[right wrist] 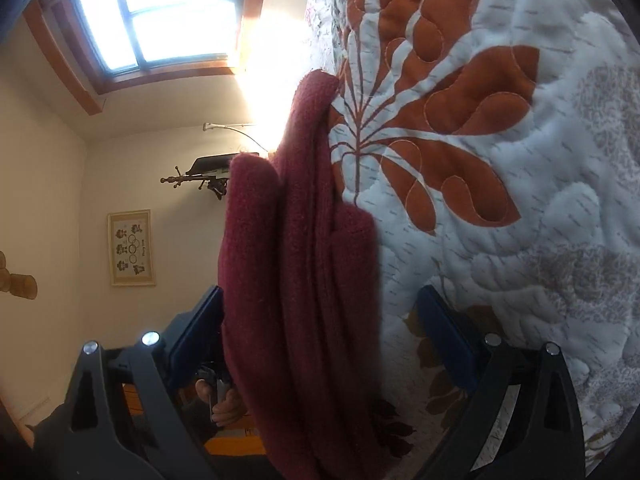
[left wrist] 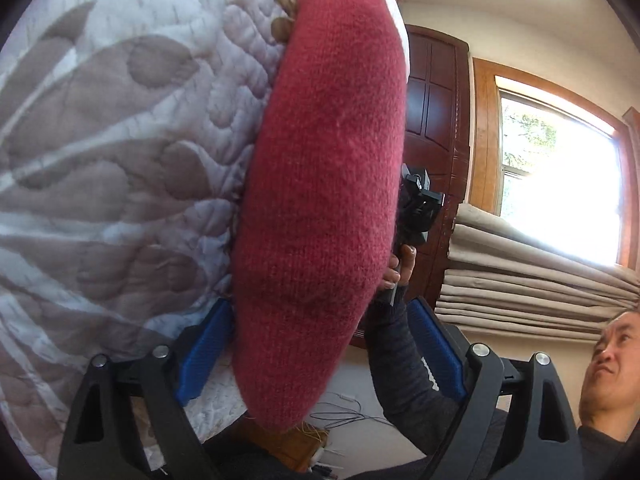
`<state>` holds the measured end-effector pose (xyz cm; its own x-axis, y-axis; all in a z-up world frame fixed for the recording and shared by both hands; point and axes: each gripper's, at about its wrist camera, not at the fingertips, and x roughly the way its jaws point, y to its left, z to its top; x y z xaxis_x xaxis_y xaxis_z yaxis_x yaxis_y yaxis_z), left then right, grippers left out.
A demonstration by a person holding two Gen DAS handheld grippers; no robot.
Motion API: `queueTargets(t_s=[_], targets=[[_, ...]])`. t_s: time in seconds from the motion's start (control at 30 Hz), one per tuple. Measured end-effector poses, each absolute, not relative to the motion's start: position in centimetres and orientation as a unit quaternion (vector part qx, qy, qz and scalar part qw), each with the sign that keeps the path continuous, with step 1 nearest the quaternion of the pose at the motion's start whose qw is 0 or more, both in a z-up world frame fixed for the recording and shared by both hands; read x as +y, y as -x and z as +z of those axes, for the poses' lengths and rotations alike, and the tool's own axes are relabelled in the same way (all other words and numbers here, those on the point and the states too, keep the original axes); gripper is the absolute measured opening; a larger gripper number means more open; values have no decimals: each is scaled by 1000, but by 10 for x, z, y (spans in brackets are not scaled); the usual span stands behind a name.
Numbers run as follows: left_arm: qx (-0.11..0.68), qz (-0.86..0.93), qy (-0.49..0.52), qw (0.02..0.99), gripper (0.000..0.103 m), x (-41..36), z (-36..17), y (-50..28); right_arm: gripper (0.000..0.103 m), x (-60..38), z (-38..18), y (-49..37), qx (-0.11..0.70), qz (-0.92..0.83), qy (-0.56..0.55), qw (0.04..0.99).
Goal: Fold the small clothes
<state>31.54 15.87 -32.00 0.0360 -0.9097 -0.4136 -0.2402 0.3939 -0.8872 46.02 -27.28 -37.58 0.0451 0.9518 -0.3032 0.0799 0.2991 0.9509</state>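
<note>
A red knit garment (left wrist: 328, 184), folded into a thick bundle, lies on the quilted bedspread (left wrist: 120, 160). In the left wrist view it runs between my left gripper's (left wrist: 320, 306) blue fingers (left wrist: 204, 356), which stand wide apart and open; the left finger touches the knit. Beyond the bundle a hand (left wrist: 400, 268) holds the right gripper's black body (left wrist: 418, 208). In the right wrist view the same garment (right wrist: 296, 280) shows several stacked layers between my right gripper's (right wrist: 322, 292) open fingers (right wrist: 448, 336), clear of the right one.
The bedspread (right wrist: 500, 160) has white quilting with orange and brown leaf prints. A dark wooden door (left wrist: 436, 120), a bright window (left wrist: 560, 184) and folded beige blinds (left wrist: 520, 272) stand past the bed. A person's head (left wrist: 612, 364) is at the lower right.
</note>
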Motion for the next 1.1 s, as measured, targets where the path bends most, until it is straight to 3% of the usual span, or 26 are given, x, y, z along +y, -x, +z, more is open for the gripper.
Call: queueTargets(t_s=[0.23, 0.5, 0.6, 0.73, 0.77, 0.8, 0.87, 0.93, 1.1], targets=[[625, -314, 440, 563, 90, 142, -318, -329, 89, -260, -327, -456, 561, 423, -396, 591], [616, -301, 475, 551, 92, 145, -330, -329, 87, -256, -354, -478, 557, 417, -449, 560], [607, -308, 472, 561, 91, 144, -325, -325, 70, -250, -352, -485, 539, 447, -468, 539], [609, -294, 481, 557, 89, 149, -334, -325, 60, -244, -372, -495, 553, 436, -480, 523], [614, -290, 483, 553, 88, 148, -337, -326, 54, -242, -369, -496, 551, 438, -478, 525], [621, -283, 481, 550, 87, 147, -338, -328, 48, -240, -363, -497, 551, 439, -472, 530], [640, -261, 473, 546, 64, 148, -340, -328, 41, -237, -356, -498, 549, 438, -463, 540], [641, -249, 494, 532, 55, 151, -341, -326, 38, -235, -349, -498, 552, 428, -456, 552], [636, -254, 484, 544, 46, 152, -316, -326, 34, -227, -314, -497, 538, 419, -438, 586]])
